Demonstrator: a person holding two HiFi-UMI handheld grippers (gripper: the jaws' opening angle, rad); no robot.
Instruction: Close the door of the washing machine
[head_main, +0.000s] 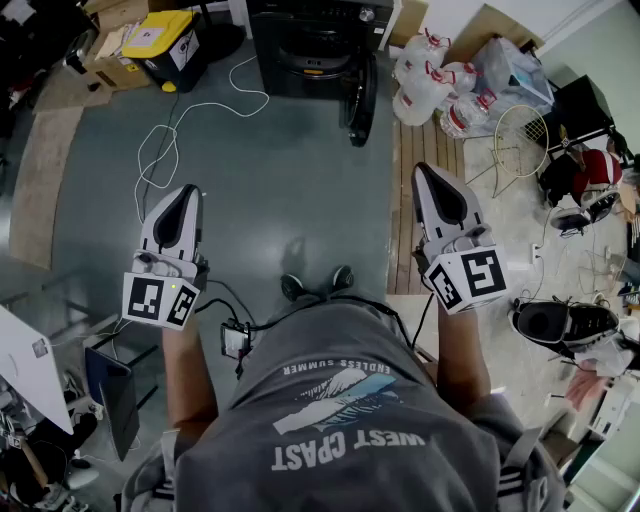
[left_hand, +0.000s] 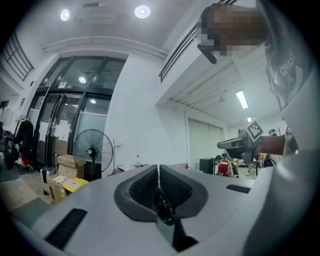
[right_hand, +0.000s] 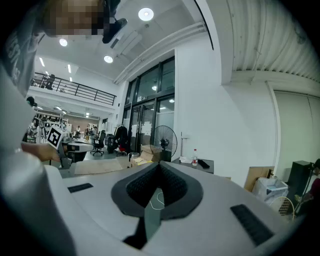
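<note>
The black washing machine (head_main: 315, 40) stands at the far end of the grey floor in the head view. Its round door (head_main: 360, 100) hangs open, swung out toward me on the machine's right side. My left gripper (head_main: 189, 192) is held over the floor at the left, well short of the machine, with its jaws shut and empty. My right gripper (head_main: 423, 172) hovers at the right, a little nearer the door but clearly apart from it, also shut on nothing. The left gripper view shows that gripper's (left_hand: 158, 167) dark pads pressed together. The right gripper's (right_hand: 160, 167) pads meet the same way.
A white cable (head_main: 190, 130) loops over the floor left of the machine. A yellow-lidded crate (head_main: 165, 45) and cardboard boxes sit at the far left. Water jugs (head_main: 430, 80), a wire guard (head_main: 520, 135) and shoes (head_main: 565, 320) crowd the right. A standing fan (left_hand: 92, 150) is by the glass wall.
</note>
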